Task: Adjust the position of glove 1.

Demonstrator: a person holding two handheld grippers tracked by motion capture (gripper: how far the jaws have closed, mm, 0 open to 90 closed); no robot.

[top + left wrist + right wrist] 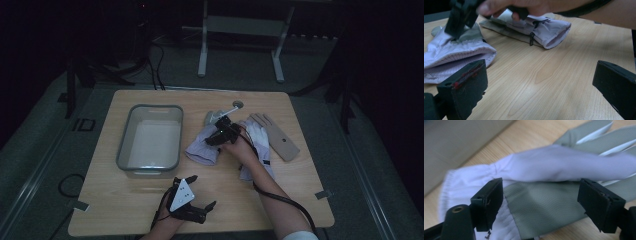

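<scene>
The right claw (216,131), jaws apart, straddles the near glove (544,202), whose length runs left-right; the left claw (200,192) waits open, farther off.

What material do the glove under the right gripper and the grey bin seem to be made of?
Glove: soft woven fabric, it seems, pale lilac with a grey-green panel; it folds, and the cuff is gathered. Finish matte.
Bin: probably translucent plastic; thin rigid walls with rounded corners, the pale bottom showing through.

Left gripper (196,191) agape; right gripper (218,131) wide
</scene>
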